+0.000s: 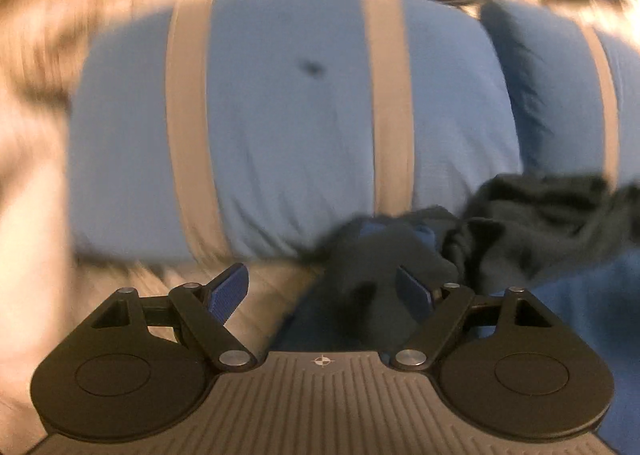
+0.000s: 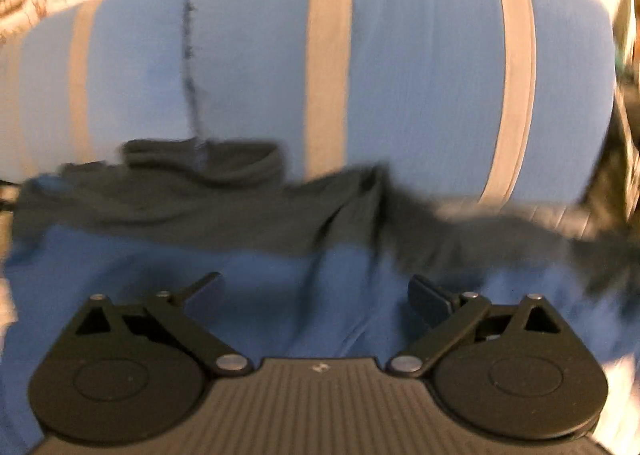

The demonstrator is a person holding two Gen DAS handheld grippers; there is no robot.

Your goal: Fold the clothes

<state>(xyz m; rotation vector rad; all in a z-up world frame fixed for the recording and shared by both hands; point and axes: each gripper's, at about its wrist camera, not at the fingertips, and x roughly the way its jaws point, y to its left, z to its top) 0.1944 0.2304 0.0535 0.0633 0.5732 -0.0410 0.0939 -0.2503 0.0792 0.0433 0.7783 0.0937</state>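
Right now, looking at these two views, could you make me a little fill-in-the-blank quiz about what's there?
1. Both pairs of tongs, the left tongs and the right tongs, are wide ____.
2. The big blue cushions carry stripes coloured ____.
3. The crumpled garment at the foot of the cushions is dark ____.
4. That garment lies on a cloth coloured ____.

Missing words: open; beige; grey; blue

I see soft matt cloth: a dark garment (image 2: 200, 199) on a blue sheet (image 2: 280, 295). My left gripper (image 1: 322, 291) looks matt black plastic, with ribbed blue pads (image 1: 228, 291).
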